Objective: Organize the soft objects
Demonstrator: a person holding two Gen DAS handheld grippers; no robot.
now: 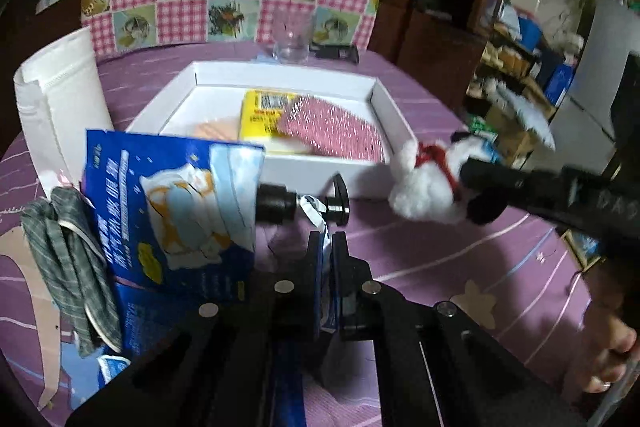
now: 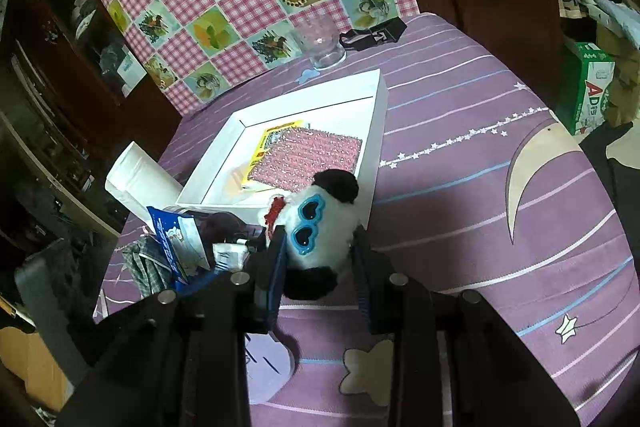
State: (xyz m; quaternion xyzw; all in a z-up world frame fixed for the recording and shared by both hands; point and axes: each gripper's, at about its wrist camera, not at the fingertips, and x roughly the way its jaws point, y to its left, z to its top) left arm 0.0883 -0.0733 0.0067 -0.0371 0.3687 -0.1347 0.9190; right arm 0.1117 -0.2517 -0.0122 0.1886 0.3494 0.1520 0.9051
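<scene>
- Partly done, by the look of it: white tray (image 1: 390, 107) on the purple surface (image 2: 460, 167) already holding a yellow packet (image 1: 260, 113), a pink dotted cloth (image 2: 312, 157) lying over part of it, and something pale orange (image 1: 214, 129) at the near side.
- Left to sort, judging from the near-left corner: blue pouch (image 1: 176, 203), grey striped cloth (image 1: 74, 259) beside it, white roll (image 1: 60, 99) standing behind.
- Panda plush (image 2: 320, 227) gripped in the right gripper (image 2: 320, 247), fingers closed onto its head from both sides, held in the air just short of the tray's near-right corner.
- Plush small and fluffy: white body, black ears, blue heart-shaped glasses, a red scarf at the neck; pile squashed in slightly where the fingers press, so likely to spring back once released.
- Left gripper (image 1: 326, 255) with fingers narrowed to a slit, pinching a thin blue-and-white edge that looks like part of the pouch; cannot tell for sure from the blur.
- Likely next for the plush: a short carry over the rim and a drop into the free space on the tray's right side.
- Clear glass (image 2: 320, 43) and a black clip (image 2: 372, 35) beyond the tray, apart from the soft things.
</scene>
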